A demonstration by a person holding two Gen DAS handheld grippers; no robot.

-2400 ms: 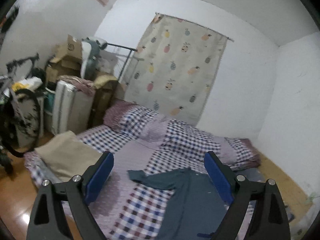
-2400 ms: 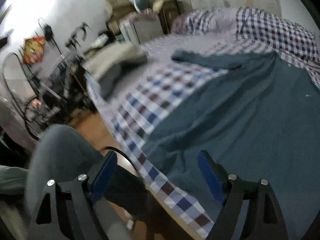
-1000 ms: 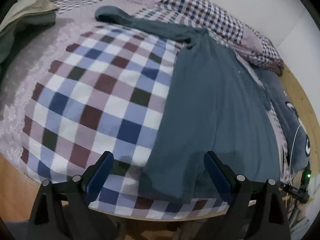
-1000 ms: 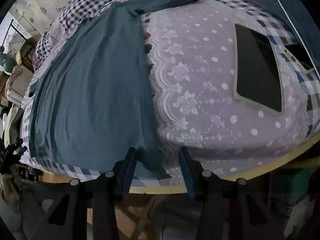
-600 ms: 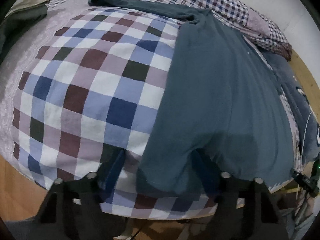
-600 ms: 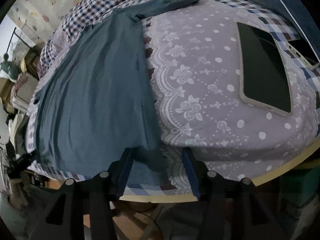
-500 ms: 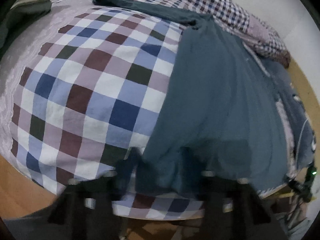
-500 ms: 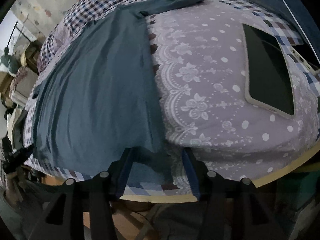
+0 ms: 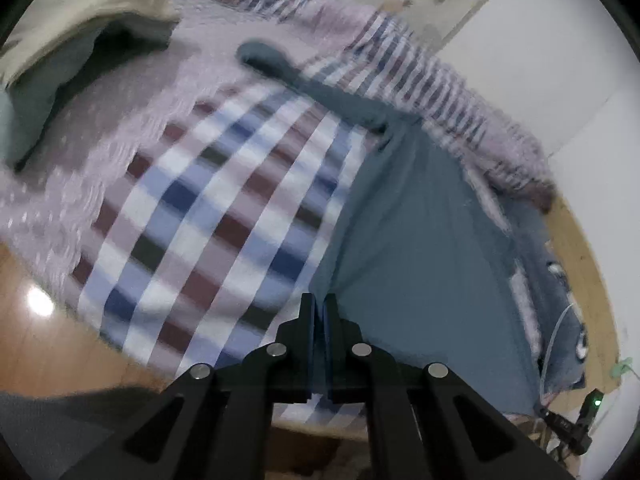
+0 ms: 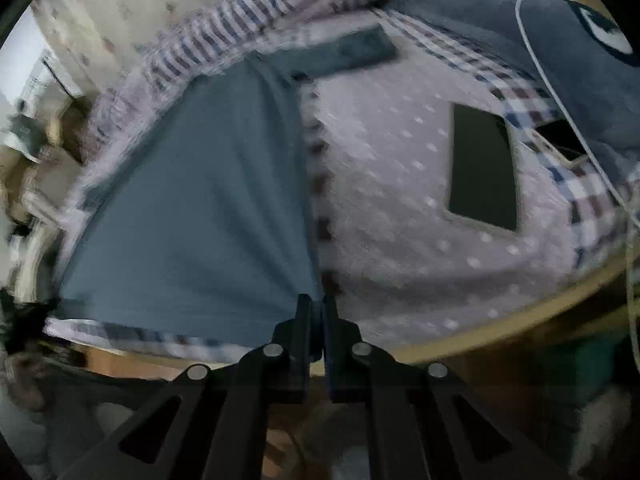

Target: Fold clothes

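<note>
Left wrist view: the left gripper [image 9: 319, 304] with its two blue-padded fingers [image 9: 308, 320] brought together on the near left hem corner of a dark teal long-sleeved shirt [image 9: 416, 248]; only a thin slit shows between the pads, and cloth runs into it. The shirt lies front-down-or-up (which cannot be told) along a bed [image 9: 208, 216] covered by a checked blue, maroon and white sheet — one sleeve [image 9: 304, 76] stretches away toward the upper left. A folded beige blanket [image 9: 76, 12] sits at the far left corner of the bed, and wooden floor [image 9: 36, 336] shows below its edge. The picture is motion-blurred.

Right wrist view: the right gripper [image 10: 316, 312], fingers likewise closed, pinching the near right hem corner of the same shirt [image 10: 200, 208]; fabric fans out from the pinch in taut creases. The other sleeve [image 10: 340, 56] lies flat toward the top, on a lilac dotted lace-edged cover [image 10: 400, 200]. On that cover, well apart from the shirt, rests a dark tablet [image 10: 482, 172] — beyond it a grey-blue plush cushion [image 10: 560, 60] crossed by a white cable [image 10: 560, 92]
</note>
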